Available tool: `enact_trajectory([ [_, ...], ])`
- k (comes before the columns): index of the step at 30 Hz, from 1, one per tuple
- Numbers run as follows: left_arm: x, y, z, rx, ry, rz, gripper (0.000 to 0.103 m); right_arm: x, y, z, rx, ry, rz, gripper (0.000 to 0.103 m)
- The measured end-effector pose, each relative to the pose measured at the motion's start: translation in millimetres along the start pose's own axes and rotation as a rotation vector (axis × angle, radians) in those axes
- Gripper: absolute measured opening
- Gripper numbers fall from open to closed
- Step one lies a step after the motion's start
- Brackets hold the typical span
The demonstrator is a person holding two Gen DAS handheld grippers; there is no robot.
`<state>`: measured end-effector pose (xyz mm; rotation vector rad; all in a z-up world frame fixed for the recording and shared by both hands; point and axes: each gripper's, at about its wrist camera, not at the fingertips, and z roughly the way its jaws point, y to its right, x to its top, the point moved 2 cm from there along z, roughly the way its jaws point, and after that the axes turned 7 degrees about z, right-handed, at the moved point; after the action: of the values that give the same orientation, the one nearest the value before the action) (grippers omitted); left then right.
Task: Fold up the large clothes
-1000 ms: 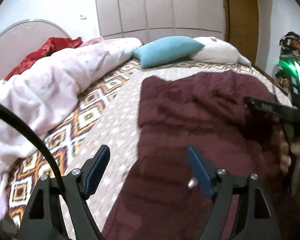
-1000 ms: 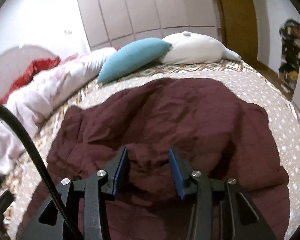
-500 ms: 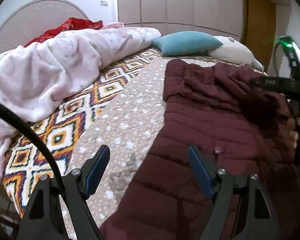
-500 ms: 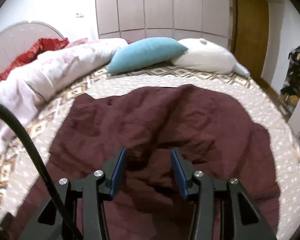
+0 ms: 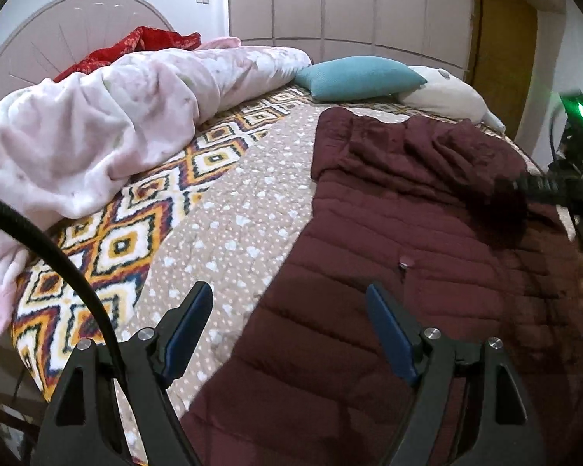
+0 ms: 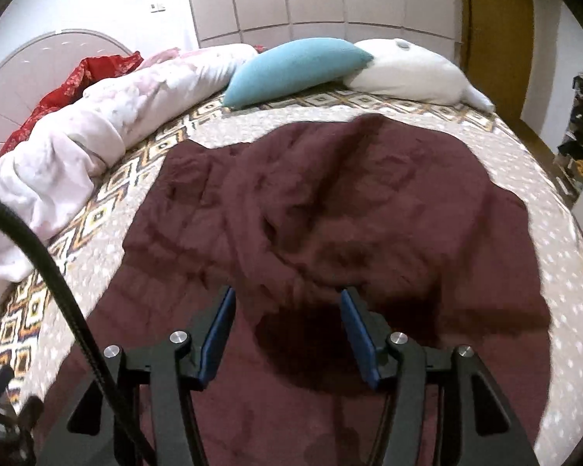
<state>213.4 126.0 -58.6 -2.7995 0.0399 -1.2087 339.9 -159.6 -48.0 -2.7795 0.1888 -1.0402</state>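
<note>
Left gripper [image 5: 289, 322] spread wide, blue pads [image 5: 388, 330] well apart, pinching nothing. Hovering over the near left edge of the maroon puffer jacket [image 5: 427, 272], one finger above the dotted beige bedspread [image 5: 229, 225], the other above the quilted fabric. Can't tell if either pad actually touches cloth.

Right gripper [image 6: 287, 322] partway apart and opening, pads [image 6: 355, 326] clear of the fabric on both sides. Rumpled fold of the jacket [image 6: 330, 202] sitting right ahead of and between the fingers, dark shadow underneath, nothing clamped.

Jacket spread flat across the middle of the bed, wrinkled bunch toward the far end, small metal snap [image 5: 406, 263] showing on the quilted part. Teal pillow [image 6: 295, 70] and white pillow [image 6: 408, 70] past the far edge, well apart from it. Pink-white duvet [image 5: 109, 128] heaped along the left side, red cloth [image 5: 144, 44] behind that. No containers anywhere, just bed stuff.
</note>
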Motion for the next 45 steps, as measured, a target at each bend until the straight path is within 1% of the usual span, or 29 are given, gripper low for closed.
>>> enact_trajectory([
  [4, -6, 7, -10, 0.005, -0.005, 0.019, 0.081, -34, 17, -6, -0.063, -0.052, -0.01, 0.06],
  [5, -8, 8, -13, 0.005, -0.009, 0.024, 0.081, -47, 23, -7, -0.076, -0.073, -0.009, 0.06],
  [9, -14, 11, -22, 0.015, -0.018, 0.036, 0.081, -90, 47, -9, -0.085, -0.155, 0.047, 0.06],
  [10, -16, 10, -25, 0.021, -0.017, 0.036, 0.081, -99, 53, -12, -0.082, -0.162, 0.06, 0.06],
  [12, -20, 10, -31, 0.048, -0.005, 0.039, 0.081, -116, 58, -25, -0.075, -0.137, 0.06, 0.061],
  [13, -22, 10, -34, 0.063, 0.002, 0.046, 0.081, -125, 61, -31, -0.089, -0.14, 0.056, 0.063],
  [15, -25, 10, -39, 0.081, 0.008, 0.059, 0.081, -139, 64, -40, -0.105, -0.129, 0.043, 0.063],
  [18, -30, 11, -47, 0.082, 0.004, 0.065, 0.081, -158, 62, -54, -0.134, -0.098, 0.002, 0.065],
  [19, -31, 10, -49, 0.077, -0.001, 0.063, 0.081, -165, 62, -60, -0.143, -0.083, -0.003, 0.068],
  [23, -39, 5, -55, 0.043, -0.03, 0.033, 0.081, -180, 65, -71, -0.14, -0.06, 0.056, 0.076],
  [25, -44, 2, -57, 0.043, -0.04, 0.023, 0.081, -187, 69, -76, -0.137, -0.056, 0.098, 0.081],
  [30, -53, 0, -66, 0.049, -0.047, 0.026, 0.083, -202, 71, -88, -0.119, -0.038, 0.129, 0.082],
  [34, -57, -3, -70, 0.051, -0.053, 0.022, 0.083, -207, 74, -94, -0.082, -0.068, 0.153, 0.082],
  [37, -61, -9, -73, 0.062, -0.057, 0.021, 0.083, -212, 73, -103, -0.064, -0.099, 0.142, 0.081],
  [39, -63, -20, -73, 0.067, -0.06, 0.016, 0.083, -214, 72, -119, -0.067, -0.085, 0.113, 0.079],
  [42, -70, -51, -70, 0.077, -0.072, -0.027, 0.083, -218, 88, -155, -0.039, -0.017, 0.138, 0.079],
  [45, -78, -88, -61, 0.055, -0.081, -0.078, 0.083, -223, 117, -181, -0.078, 0.026, 0.19, 0.079],
])
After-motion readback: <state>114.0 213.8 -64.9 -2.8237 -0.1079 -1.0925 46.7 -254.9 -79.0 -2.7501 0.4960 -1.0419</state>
